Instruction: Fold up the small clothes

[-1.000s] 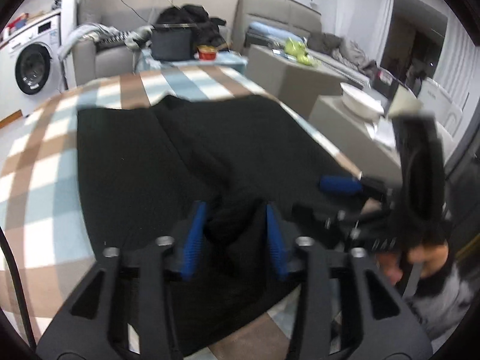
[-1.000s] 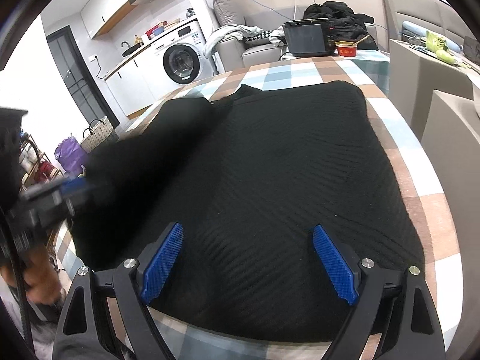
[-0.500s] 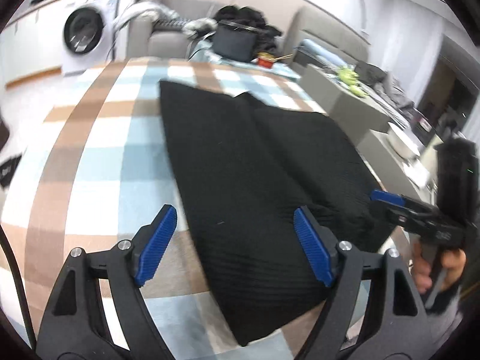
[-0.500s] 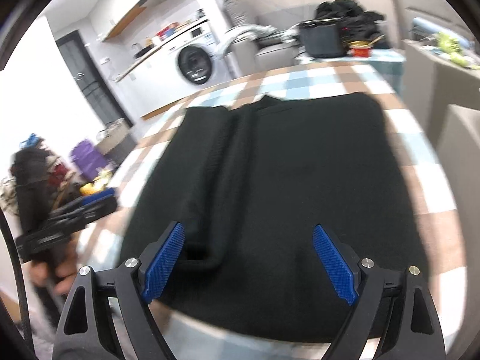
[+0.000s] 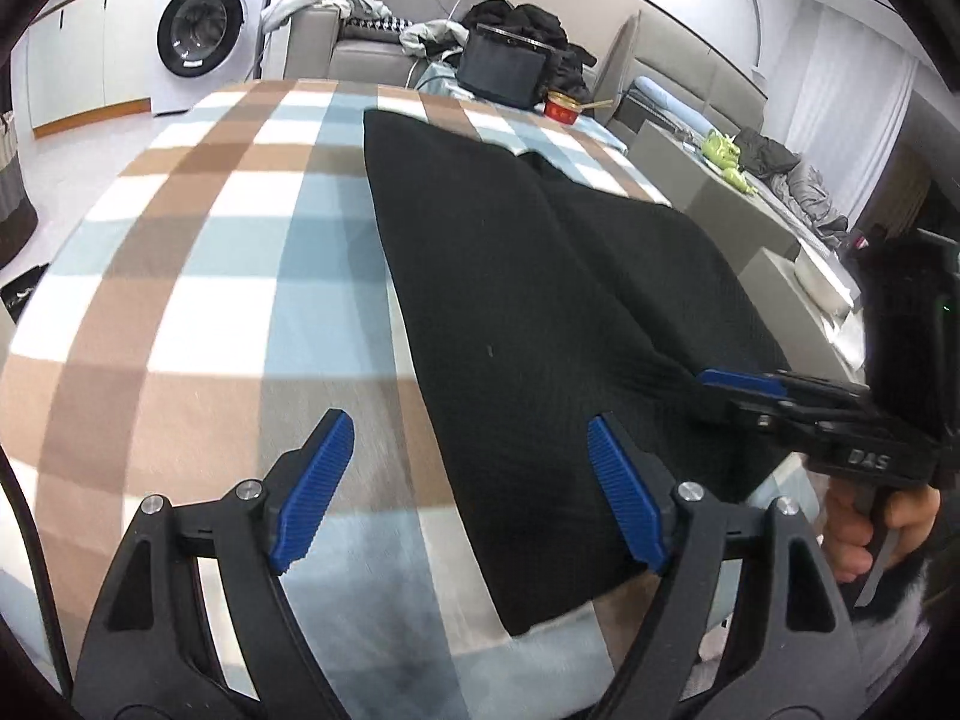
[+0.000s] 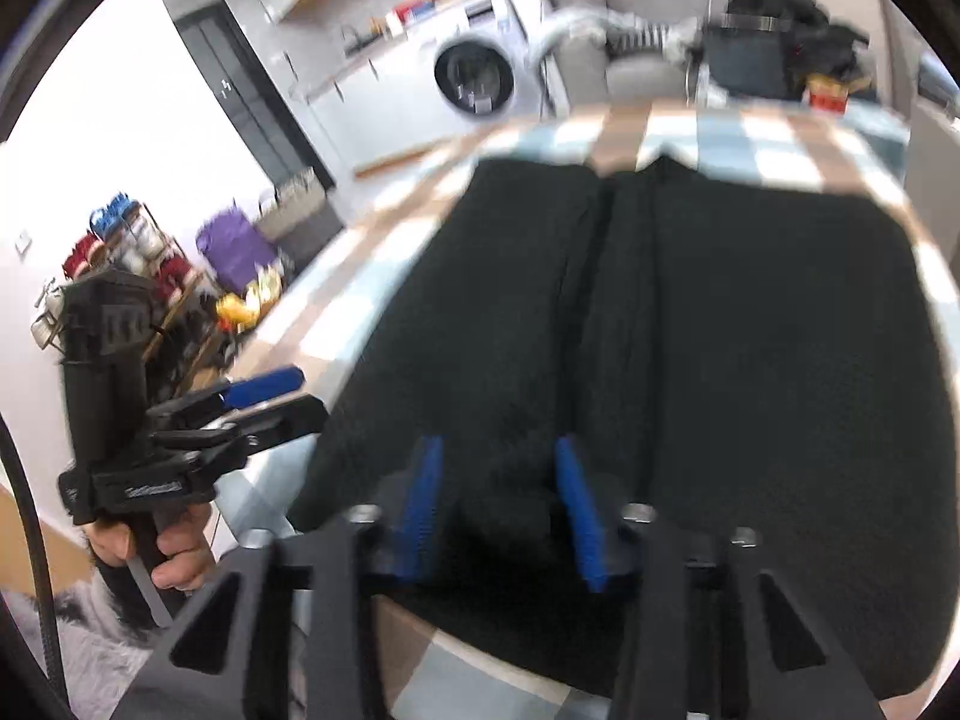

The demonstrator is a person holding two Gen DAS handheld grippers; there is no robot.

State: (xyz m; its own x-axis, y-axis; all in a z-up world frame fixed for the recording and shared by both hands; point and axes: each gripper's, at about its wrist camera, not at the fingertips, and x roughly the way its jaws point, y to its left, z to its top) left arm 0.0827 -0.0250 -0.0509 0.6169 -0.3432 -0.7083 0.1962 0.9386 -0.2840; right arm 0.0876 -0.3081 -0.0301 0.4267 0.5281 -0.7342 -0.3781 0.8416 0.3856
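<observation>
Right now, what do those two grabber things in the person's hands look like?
Each is a black plastic pistol-grip tool. The left gripper and the right gripper both have two black triangular fingers with cut-out holes, silver bolts and ribbed blue pads. A black cable runs along the picture's left edge. White letters mark the right gripper's body. The person wears something grey and fluffy.

Black knit garment [image 5: 540, 312], finely ribbed, spread flat on a checked blue, brown and white cloth [image 5: 198, 276]. Left side folded inward, leaving a long lengthwise ridge down the middle. Near hem close to the cloth's front edge, with a small bunch of fabric [image 6: 510, 480] raised there.
</observation>
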